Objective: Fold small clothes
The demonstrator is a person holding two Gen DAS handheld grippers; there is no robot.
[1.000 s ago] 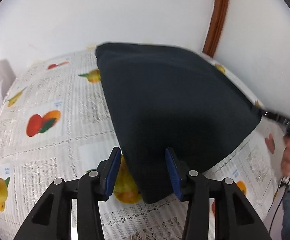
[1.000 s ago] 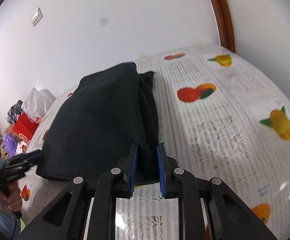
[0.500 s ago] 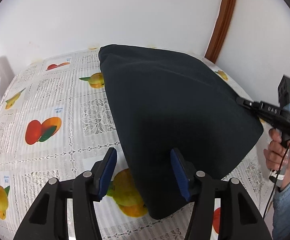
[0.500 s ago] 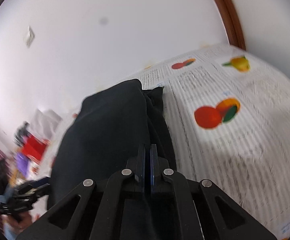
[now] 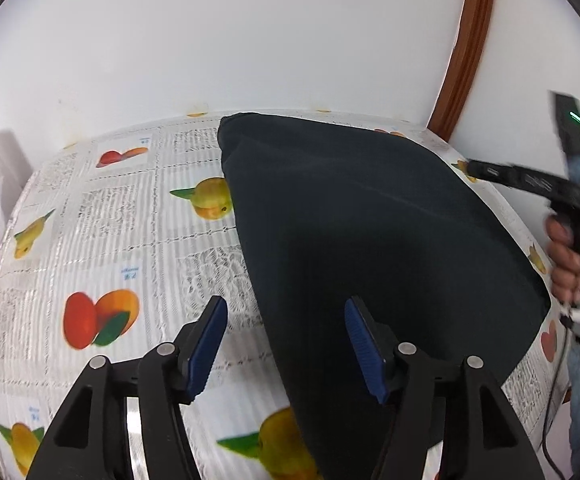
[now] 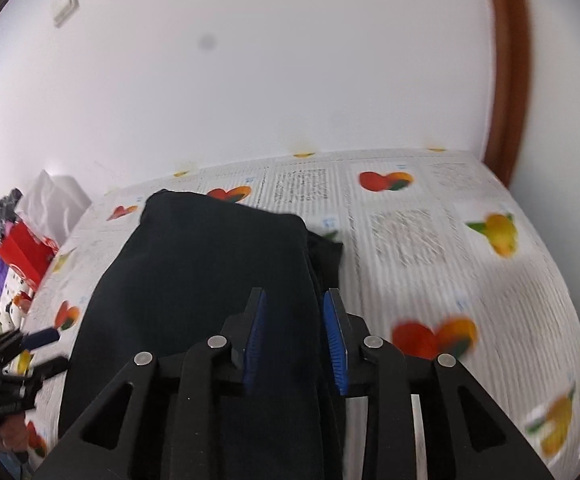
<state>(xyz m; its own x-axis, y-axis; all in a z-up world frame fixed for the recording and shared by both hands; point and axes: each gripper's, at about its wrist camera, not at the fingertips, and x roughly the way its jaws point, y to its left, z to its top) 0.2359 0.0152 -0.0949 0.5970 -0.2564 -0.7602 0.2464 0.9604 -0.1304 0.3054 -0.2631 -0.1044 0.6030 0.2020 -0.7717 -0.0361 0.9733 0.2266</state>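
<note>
Dark garment (image 5: 362, 240), near black, spread flat on a tablecloth (image 5: 129, 240) printed with fruit and lace panels. Long axis running away from both cameras toward the white wall (image 5: 249, 40): narrow rounded end (image 5: 233, 124) at the far edge by the wall, wider end near the grippers. Seen from the right wrist, folded over on itself, with a second layer (image 6: 326, 256) peeking out along the right edge. Left gripper (image 5: 285, 344) wide open, blue pads (image 5: 205, 344) well apart, straddling the garment's near left edge; left pad over bare cloth, right pad over dark fabric, nothing pinched. Contact with the fabric impossible to judge. Right gripper (image 6: 294, 340) partly open, blue pads (image 6: 336, 344) parted, a strip of the near right edge lying in the gap without being clamped. From the left wrist, right gripper (image 5: 530, 184) seen blurred at the far right, clear of the garment's corner, gripped by a hand (image 5: 570, 264). Brown door frame (image 5: 466, 48) upright at the right. Red box (image 6: 25, 252) and white bag (image 6: 53, 204) off the table's left side.
</note>
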